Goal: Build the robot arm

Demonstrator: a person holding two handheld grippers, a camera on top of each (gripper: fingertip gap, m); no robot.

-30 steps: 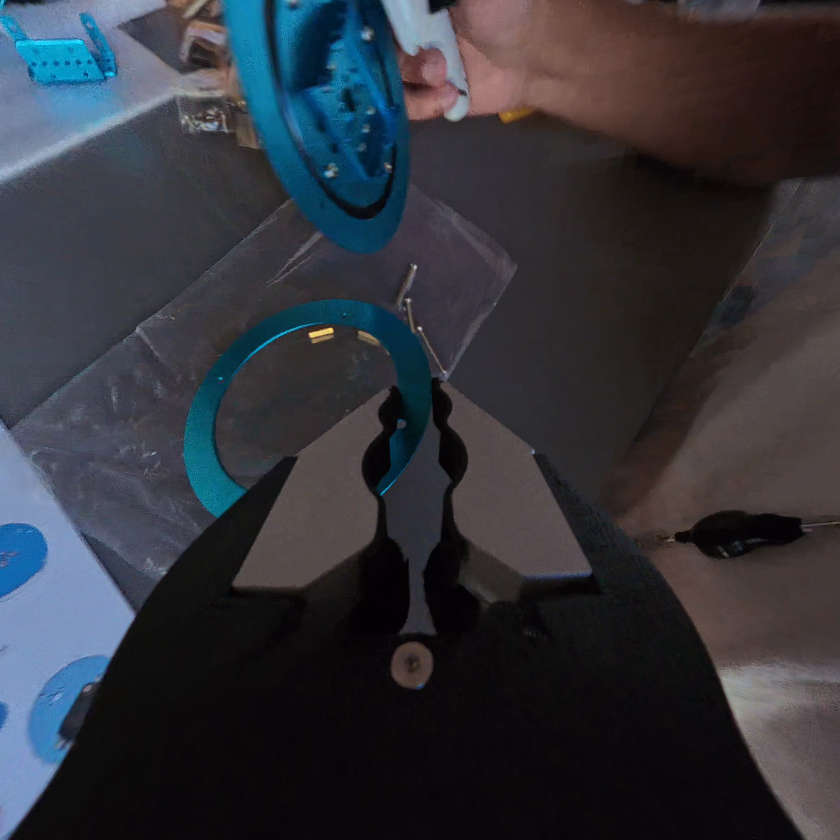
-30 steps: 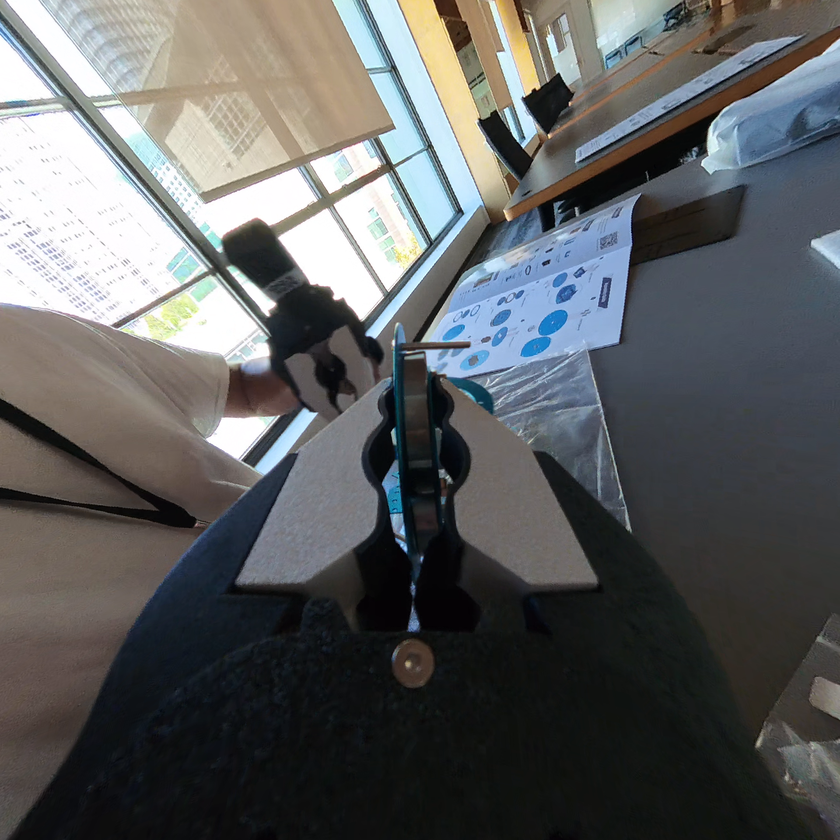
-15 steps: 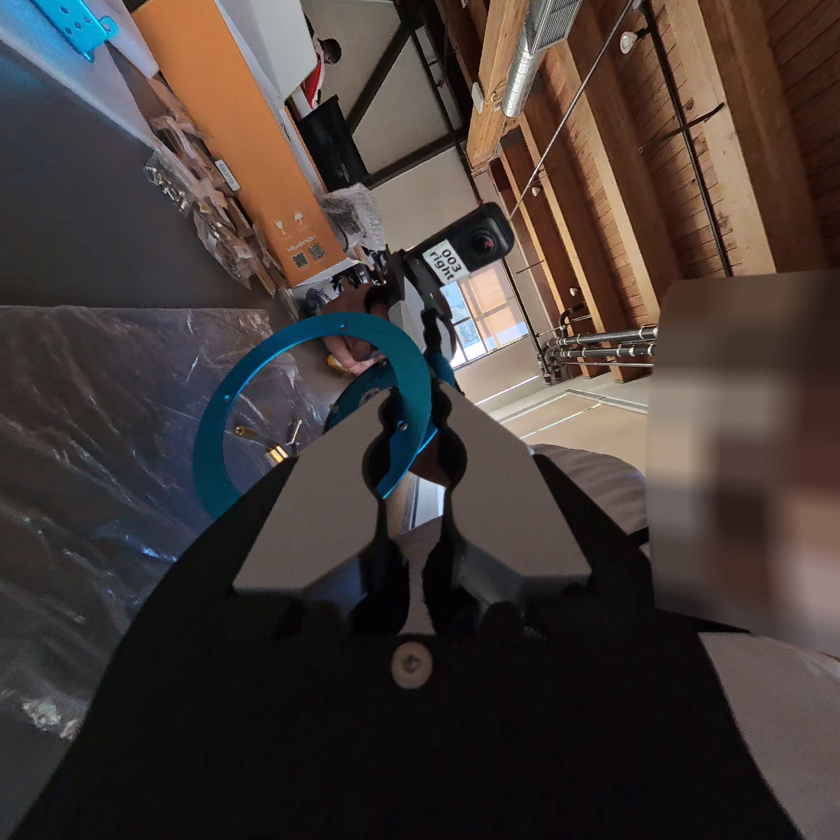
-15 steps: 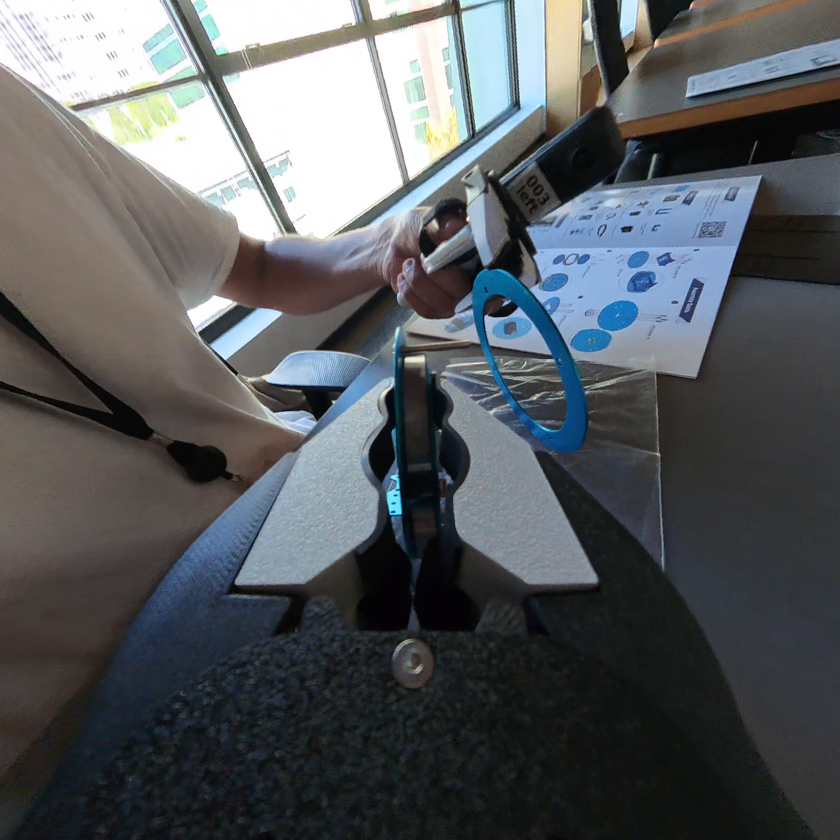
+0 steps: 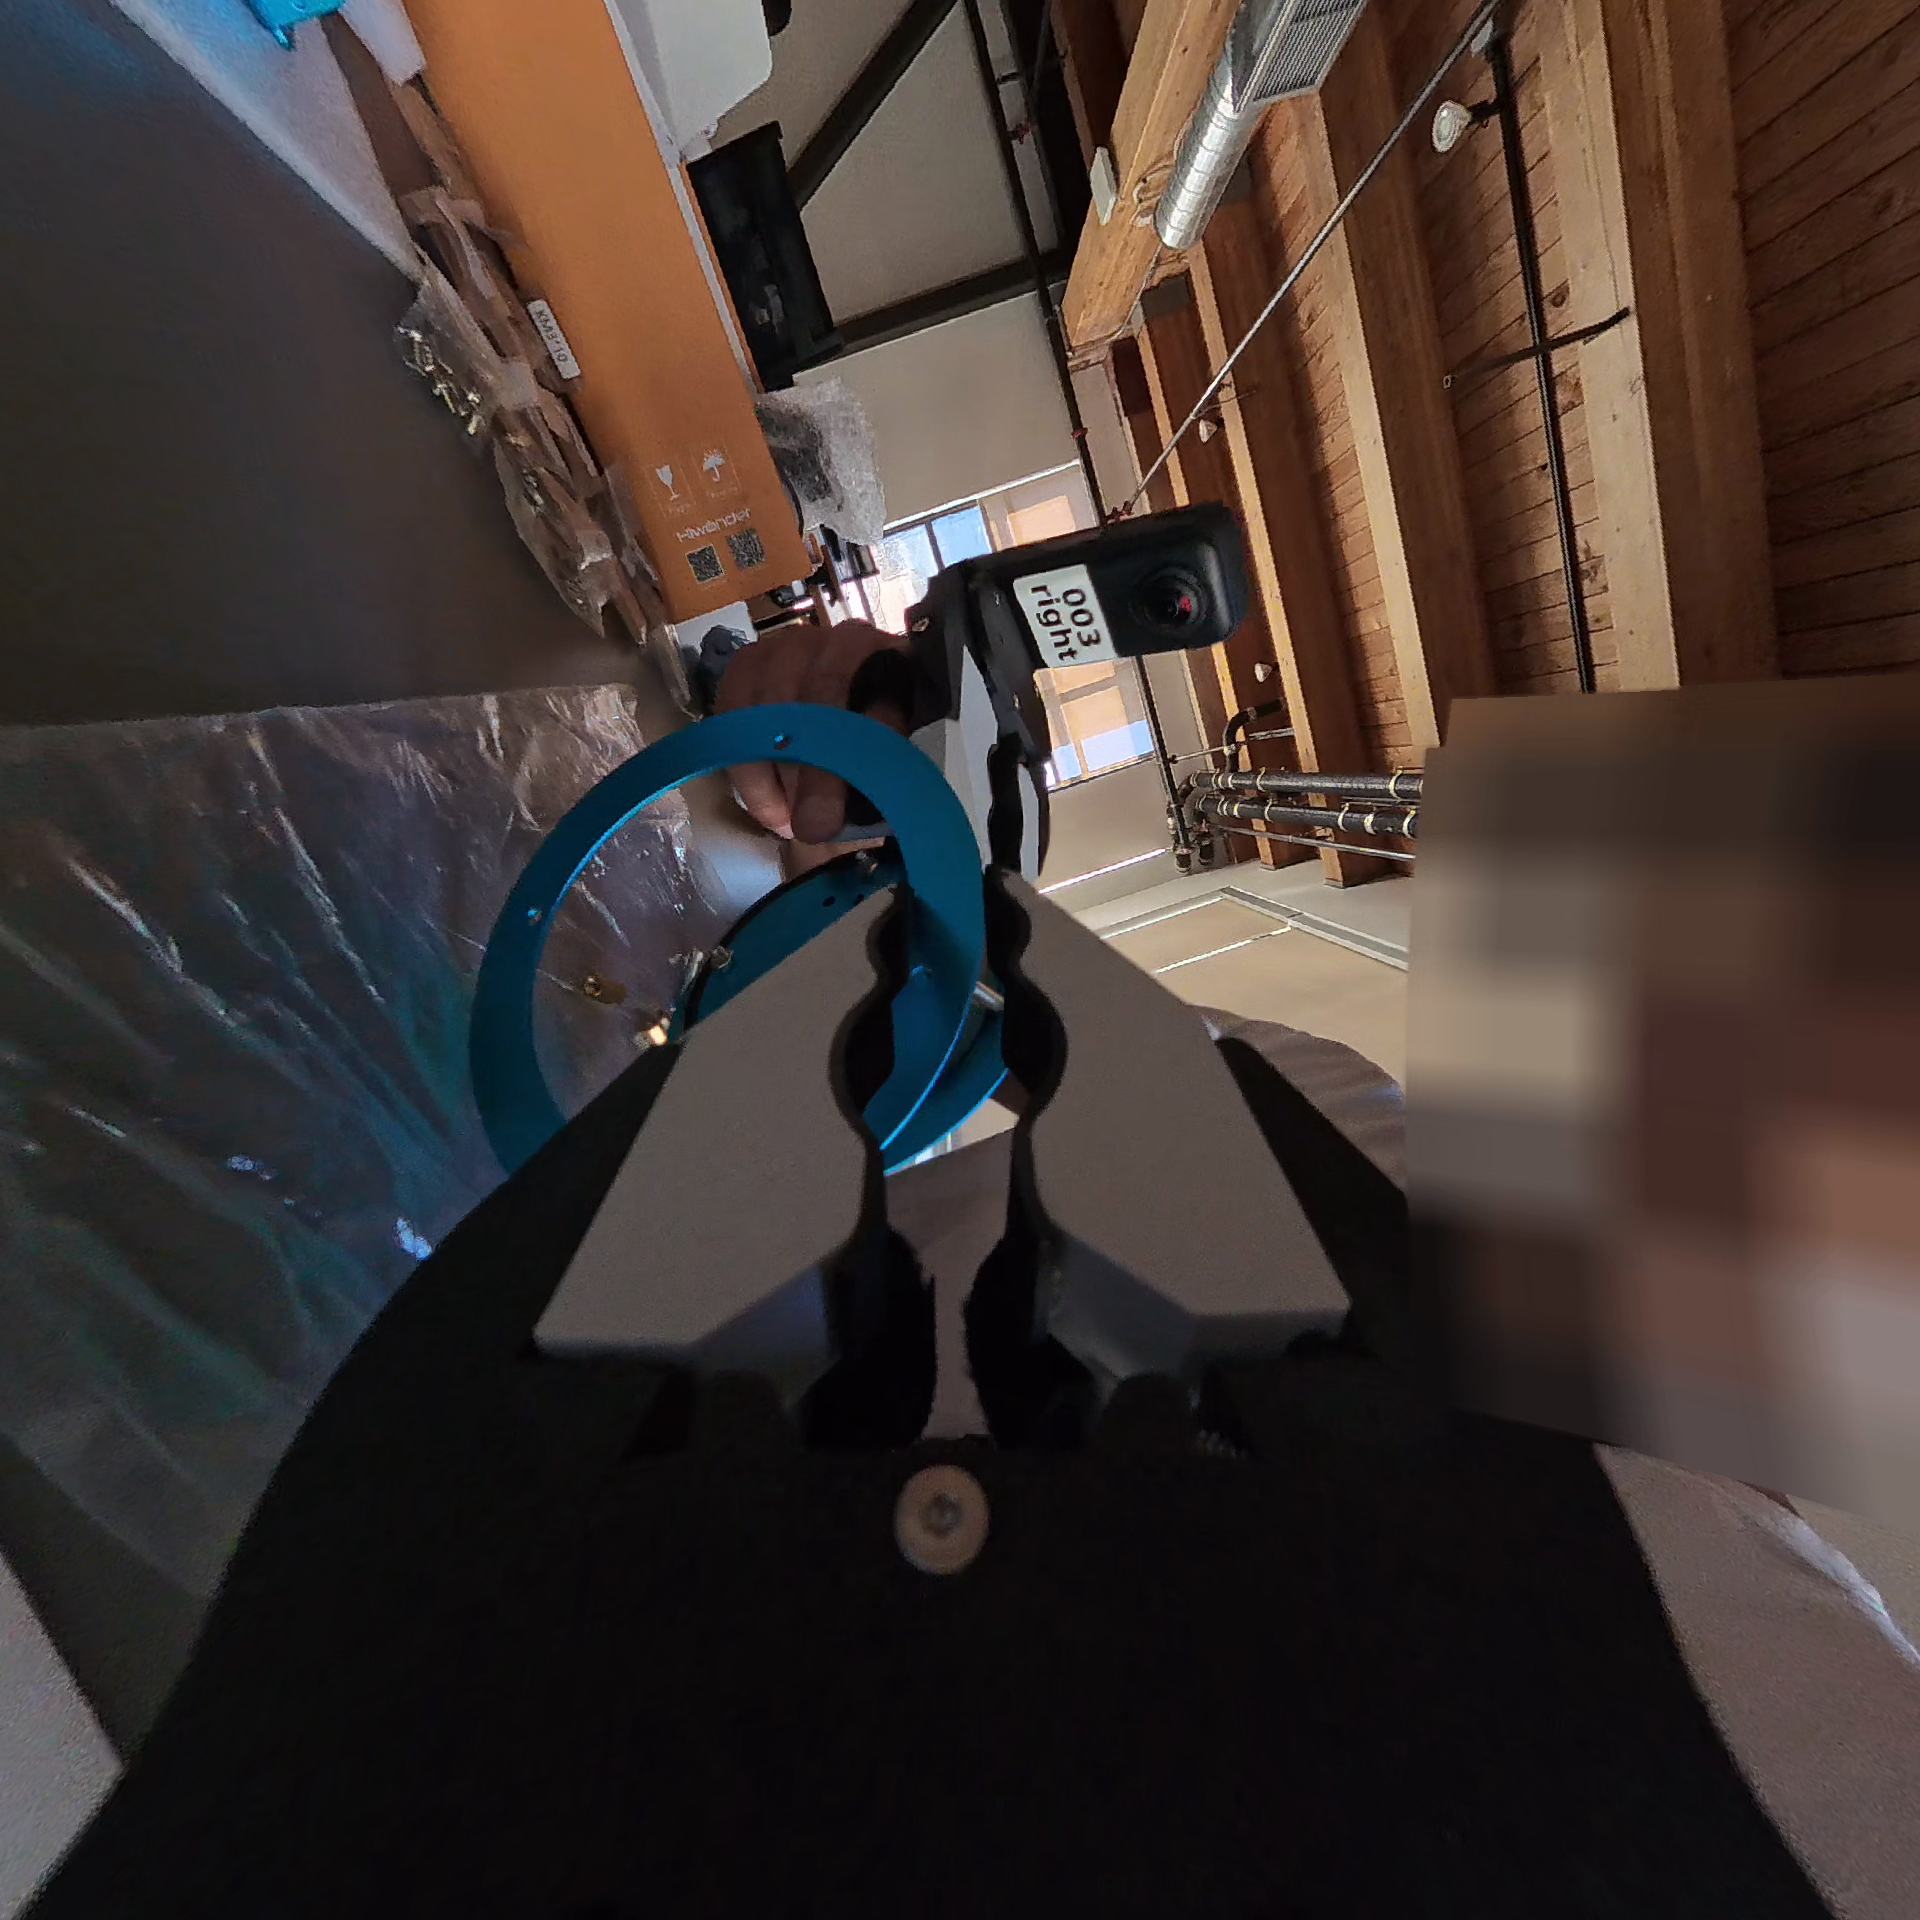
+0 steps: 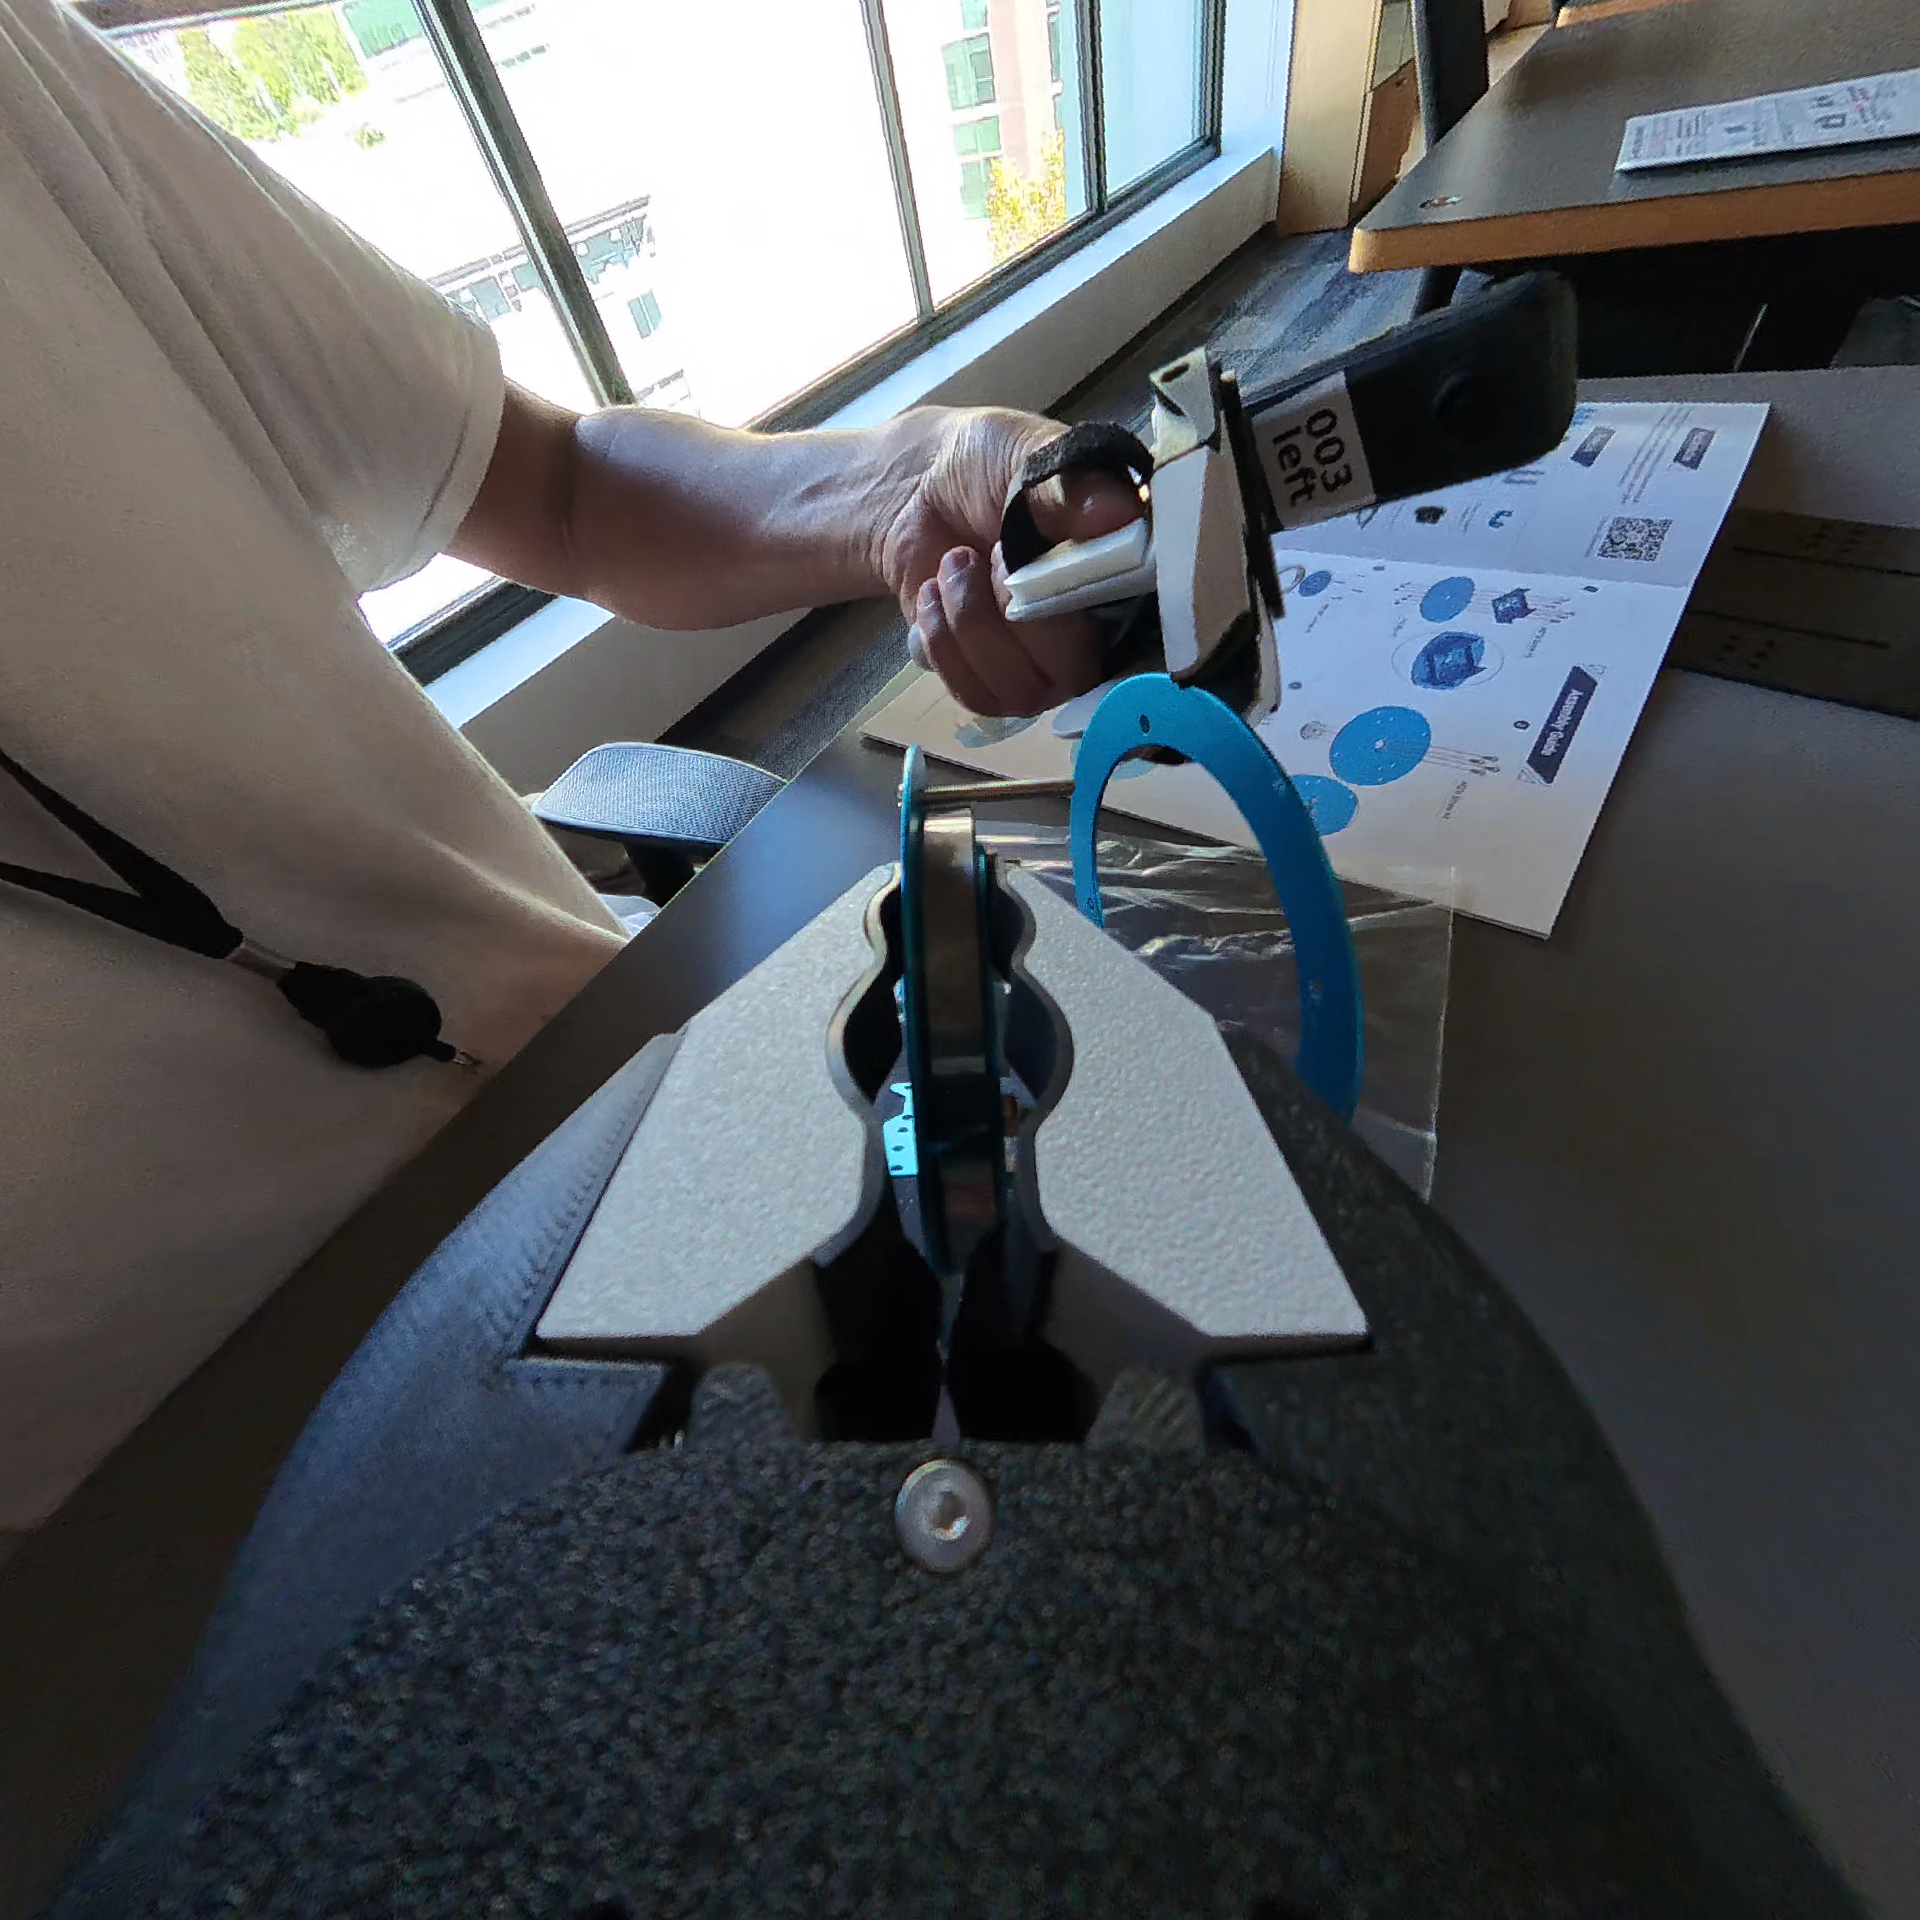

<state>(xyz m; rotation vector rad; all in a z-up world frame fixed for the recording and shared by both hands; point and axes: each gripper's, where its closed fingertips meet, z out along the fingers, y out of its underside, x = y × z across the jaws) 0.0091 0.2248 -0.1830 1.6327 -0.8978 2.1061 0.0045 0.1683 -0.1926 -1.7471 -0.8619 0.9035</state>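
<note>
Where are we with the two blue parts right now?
Done: both are off the table. In hand: left gripper clamps the blue ring; right gripper clamps the blue disc assembly, its standoff pointing at the ring. Left: ring and disc remain apart.

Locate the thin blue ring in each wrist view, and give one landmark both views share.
Left wrist view: the thin blue ring sits left of centre, its right edge clamped in the left gripper.
Right wrist view: the ring hangs right of centre, below the far gripper, edge tilted toward the camera.
Shared landmark: the clear plastic bag on the dark table, behind the ring in both.
</note>
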